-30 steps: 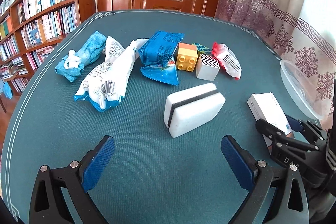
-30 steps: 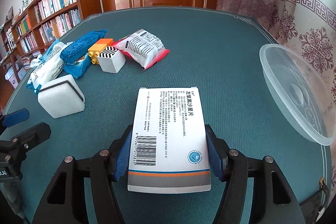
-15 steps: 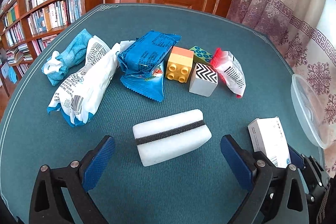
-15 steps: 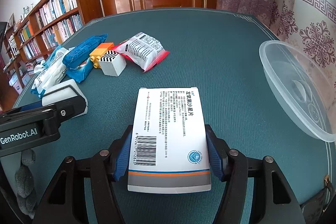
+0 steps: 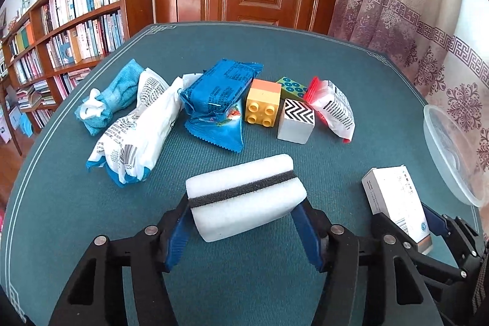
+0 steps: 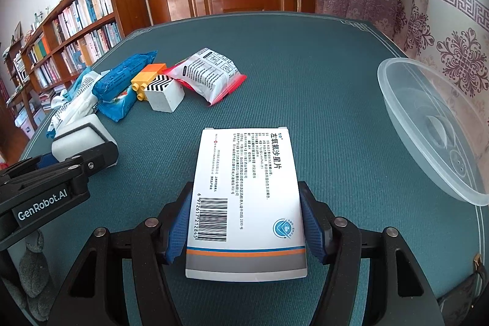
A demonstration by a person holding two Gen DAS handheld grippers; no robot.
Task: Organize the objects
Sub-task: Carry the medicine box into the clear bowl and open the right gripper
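Observation:
My left gripper (image 5: 244, 222) is shut on a white sponge (image 5: 244, 197) with a black middle band, its blue pads pressing both ends. The sponge also shows in the right wrist view (image 6: 79, 136) at the left. My right gripper (image 6: 246, 222) is shut on a white medicine box (image 6: 247, 197) with a barcode, held flat over the table; the box also shows in the left wrist view (image 5: 397, 203). A clear plastic bowl (image 6: 434, 124) sits at the right table edge.
On the green table (image 5: 305, 57) lie a blue cloth (image 5: 113, 93), a white packet (image 5: 137, 136), a blue snack packet (image 5: 220, 93), a yellow brick (image 5: 262, 106), a zigzag cube (image 5: 296, 121) and a red-edged packet (image 5: 333, 109). A bookshelf (image 5: 76, 29) stands at the left.
My left gripper moved forward around the sponge and closed on it. My right gripper still holds the medicine box in the same place.

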